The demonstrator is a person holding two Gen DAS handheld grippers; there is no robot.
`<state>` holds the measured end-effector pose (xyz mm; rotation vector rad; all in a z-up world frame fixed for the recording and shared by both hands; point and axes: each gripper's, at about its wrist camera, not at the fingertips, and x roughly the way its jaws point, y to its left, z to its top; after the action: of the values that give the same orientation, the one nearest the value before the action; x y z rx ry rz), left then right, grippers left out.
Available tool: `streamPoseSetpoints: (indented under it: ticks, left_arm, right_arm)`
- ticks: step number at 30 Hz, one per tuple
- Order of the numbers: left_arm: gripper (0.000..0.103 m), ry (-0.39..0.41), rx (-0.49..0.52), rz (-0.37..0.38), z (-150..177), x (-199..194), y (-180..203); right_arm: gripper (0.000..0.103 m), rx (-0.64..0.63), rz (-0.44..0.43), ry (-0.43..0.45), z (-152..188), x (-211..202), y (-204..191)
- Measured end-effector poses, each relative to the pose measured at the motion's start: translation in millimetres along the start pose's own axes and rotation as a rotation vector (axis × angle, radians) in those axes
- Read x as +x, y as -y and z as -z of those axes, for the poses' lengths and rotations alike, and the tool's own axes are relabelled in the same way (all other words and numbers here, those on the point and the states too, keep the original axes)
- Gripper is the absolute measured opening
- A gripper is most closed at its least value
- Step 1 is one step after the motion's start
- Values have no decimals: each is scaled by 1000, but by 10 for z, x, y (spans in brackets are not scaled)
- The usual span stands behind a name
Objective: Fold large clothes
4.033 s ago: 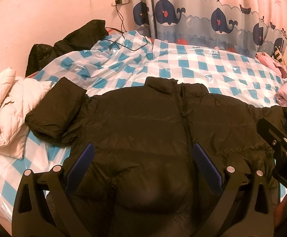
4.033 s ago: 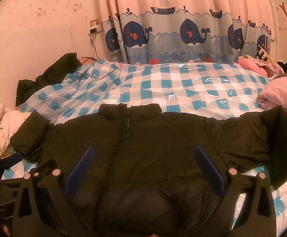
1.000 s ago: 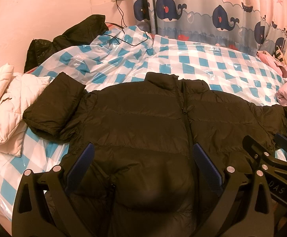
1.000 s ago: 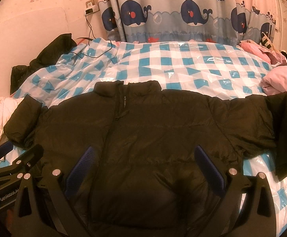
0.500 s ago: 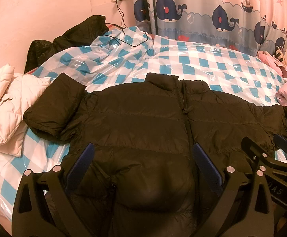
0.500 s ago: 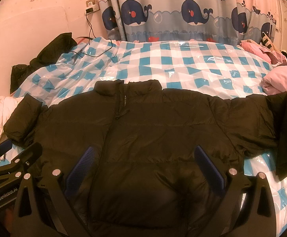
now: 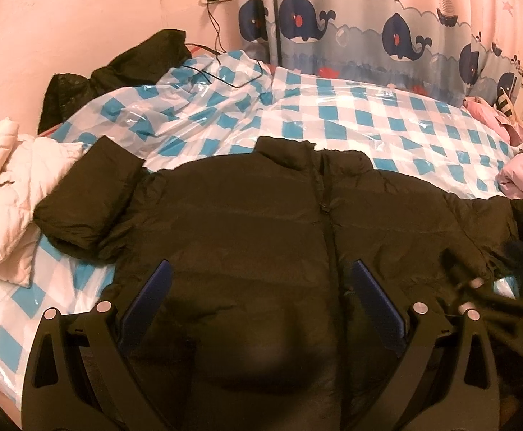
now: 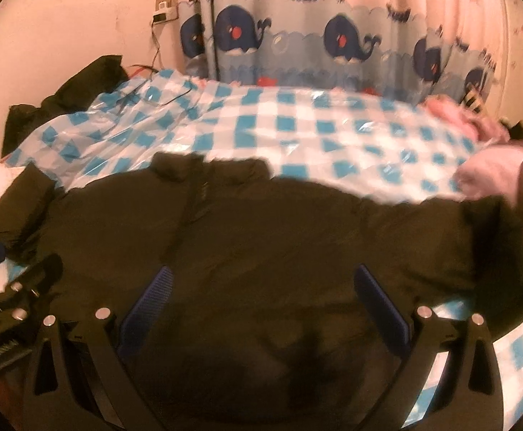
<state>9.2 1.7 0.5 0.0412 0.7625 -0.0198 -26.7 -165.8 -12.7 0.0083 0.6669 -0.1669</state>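
Observation:
A big black puffer jacket (image 7: pixel 261 222) lies front up and zipped on the blue-checked bed (image 7: pixel 369 122), collar toward the curtain. Its left sleeve (image 7: pixel 85 204) is folded back on itself; its right sleeve (image 8: pixel 495 251) stretches toward the bed's right edge. My left gripper (image 7: pixel 261 298) hovers open over the jacket's lower front, nothing between its blue pads. My right gripper (image 8: pixel 265 298) is open above the hem too, in a view blurred by motion. Each gripper shows at the edge of the other's view: the right gripper (image 7: pixel 495 287), the left gripper (image 8: pixel 17 294).
A cream quilted garment (image 7: pixel 6 190) is heaped at the bed's left edge. A second black jacket (image 7: pixel 124 68) lies by the wall, with a cable (image 7: pixel 225 72) running from the socket. Pink clothes (image 7: pixel 520 176) are piled at the right. A whale-print curtain (image 7: pixel 369 28) hangs behind.
The right gripper swings, blurring its view, and the jacket now sits lower and further right there. In the left view the right gripper has shifted right and smeared. The left gripper stays put.

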Motion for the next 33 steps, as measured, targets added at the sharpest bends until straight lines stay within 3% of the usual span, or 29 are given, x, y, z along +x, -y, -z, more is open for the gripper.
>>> streamPoseSetpoints:
  ticks: [3, 5, 7, 9, 11, 12, 14, 16, 18, 20, 23, 24, 25, 26, 27, 29, 33]
  left_arm:
    - [96, -22, -25, 21, -1, 66, 49]
    - [96, -39, -38, 35, 1, 113, 72]
    - [96, -50, -44, 46, -1, 147, 92]
    - [96, -59, -55, 56, -1, 181, 108]
    - [96, -72, -64, 69, 20, 224, 122]
    - [96, -83, -70, 79, 25, 254, 134]
    - [96, -98, -80, 91, 35, 303, 164]
    - [96, -116, -85, 98, 50, 361, 206]
    - [96, -134, -91, 108, 67, 416, 258]
    - [96, -146, -88, 118, 85, 458, 315]
    - [96, -151, -65, 117, 98, 503, 385]
    - [96, -152, -60, 115, 99, 510, 398]
    - [96, -154, -57, 112, 100, 527, 408]
    - [96, -156, -59, 112, 102, 535, 404]
    - [96, -160, -63, 112, 103, 551, 400]
    - [96, -173, -75, 120, 110, 584, 379]
    - [96, -190, -84, 128, 126, 623, 367]
  right_arm:
    - [98, -66, 129, 25, -74, -170, 254]
    - [98, -53, 172, 13, -10, -291, 614]
    - [98, -55, 274, 7, 125, -419, 1027]
    - [98, -148, 421, 1, 286, -498, 1301]
    - [98, -327, 602, -36, 600, -456, 1559]
    - [98, -381, 624, -68, 708, -419, 1648]
    - [98, -384, 566, -148, 898, -351, 1893]
    - [98, -183, 395, -170, 855, -365, 2193]
    - [98, 7, 290, -138, 741, -361, 2421]
    - [98, 106, 268, -135, 655, -196, 2537]
    - [98, 137, 227, -141, 535, 43, 2564]
    - [92, 154, 195, -157, 511, 177, 2621]
    - [77, 182, 173, -176, 528, 247, 2687]
    - [27, 223, 152, -202, 561, 304, 2797]
    - [9, 271, 106, -218, 596, 382, 2912]
    - [9, 322, 78, -198, 568, 325, 3106]
    - [9, 290, 182, -87, 125, -26, 3603]
